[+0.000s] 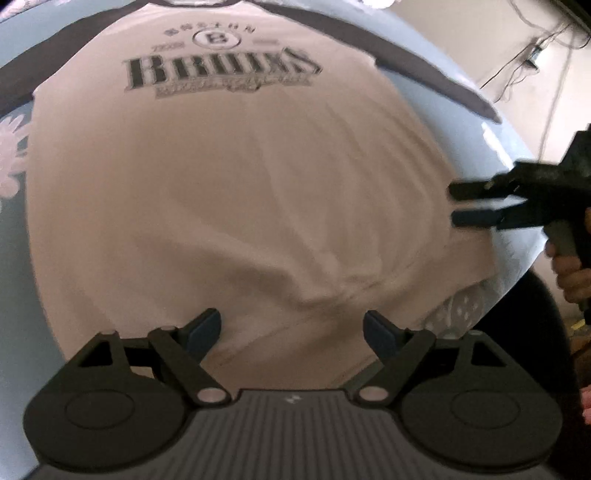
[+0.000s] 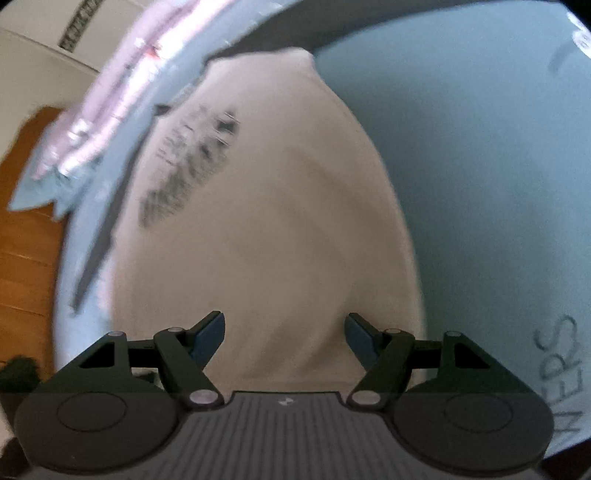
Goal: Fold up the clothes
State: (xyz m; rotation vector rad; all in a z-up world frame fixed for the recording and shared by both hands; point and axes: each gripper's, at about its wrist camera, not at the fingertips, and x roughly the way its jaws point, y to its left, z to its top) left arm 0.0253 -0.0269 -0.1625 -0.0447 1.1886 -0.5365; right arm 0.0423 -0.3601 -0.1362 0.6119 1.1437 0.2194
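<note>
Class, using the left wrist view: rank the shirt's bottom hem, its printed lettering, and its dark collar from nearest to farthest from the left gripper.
Measured from the left gripper:
1. Bottom hem, wrinkled, right between the open fingers.
2. Printed lettering, up the chest, well beyond the hem.
3. Dark collar, at the top edge, just past the lettering.

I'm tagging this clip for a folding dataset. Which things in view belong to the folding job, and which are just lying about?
Belongs to the job:
- cream T-shirt, spread flat, print up
- left gripper, open over the hem
- right gripper, open at the shirt's side
- pale blue cloth under the shirt, the work surface

Just lying about:
- cables along the wall
- wooden floor
</note>
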